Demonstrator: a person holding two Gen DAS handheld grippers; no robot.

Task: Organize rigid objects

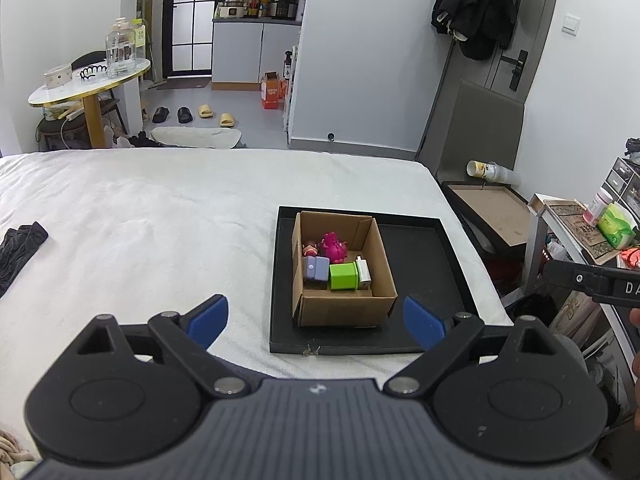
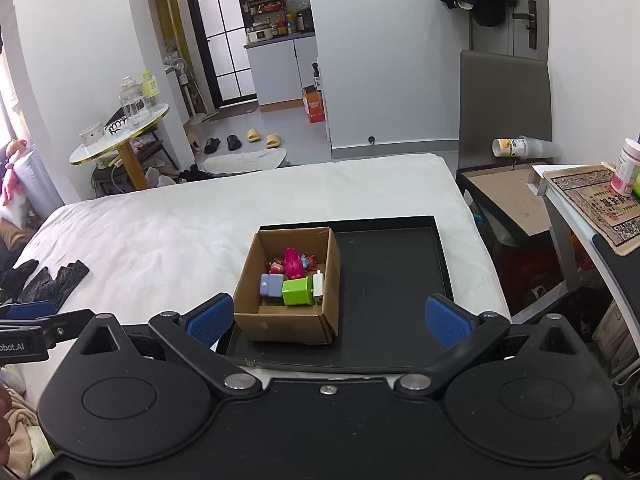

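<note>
A brown cardboard box stands in the left part of a black tray on the white bed. Inside lie a green block, a lilac block, a white block, a magenta toy and a small figure. My left gripper hangs open just short of the box, nothing between its blue pads. My right gripper is open too, straddling the box's near corner and bare tray.
Dark clothing lies on the bed's left side. Right of the bed stand a brown-topped side table with a tipped cup and a shelf with bottles. Beyond the bed's far edge are a round table and slippers.
</note>
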